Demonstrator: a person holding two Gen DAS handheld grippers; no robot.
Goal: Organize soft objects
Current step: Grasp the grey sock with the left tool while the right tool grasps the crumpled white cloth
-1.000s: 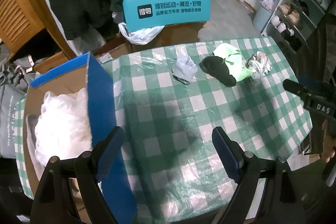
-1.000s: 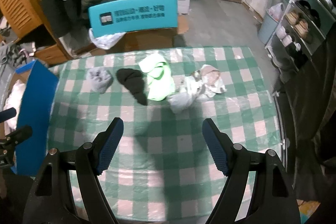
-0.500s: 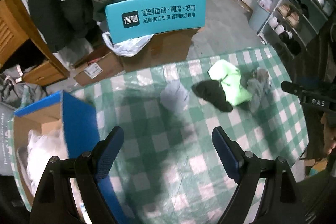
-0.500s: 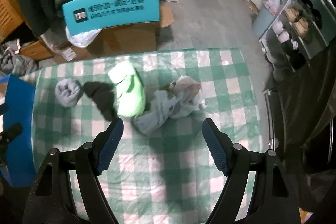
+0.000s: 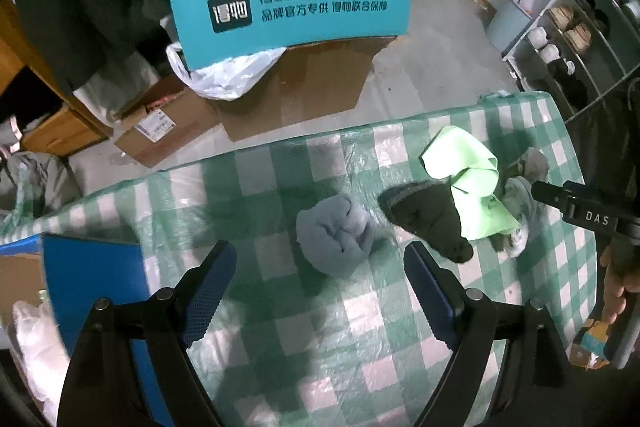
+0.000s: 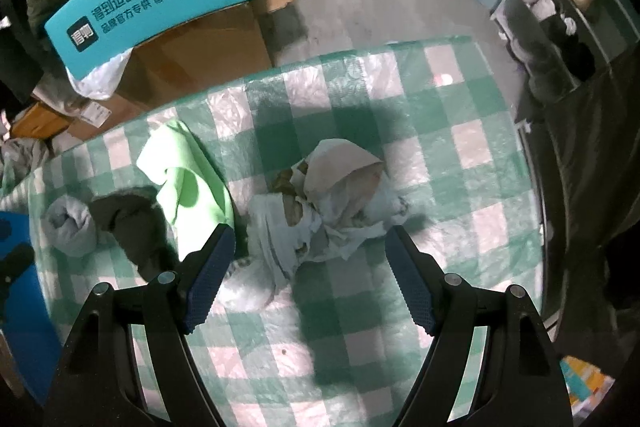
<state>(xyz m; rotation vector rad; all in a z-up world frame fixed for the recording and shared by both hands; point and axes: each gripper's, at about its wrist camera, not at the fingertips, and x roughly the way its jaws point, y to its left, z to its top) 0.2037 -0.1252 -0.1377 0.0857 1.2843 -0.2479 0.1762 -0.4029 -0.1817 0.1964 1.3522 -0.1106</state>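
Approach step: your left tool wide, empty, above rolled grey-blue sock, frame centre. Right tool wide, empty, above crumpled pale patterned cloth. Next: lower both, close.

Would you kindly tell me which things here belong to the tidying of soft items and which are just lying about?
Belongs to the job:
- grey rolled sock
- black sock
- light green cloth
- crumpled patterned cloth
- blue box

Just lying about:
- teal printed box
- shoe rack
- white plastic bag
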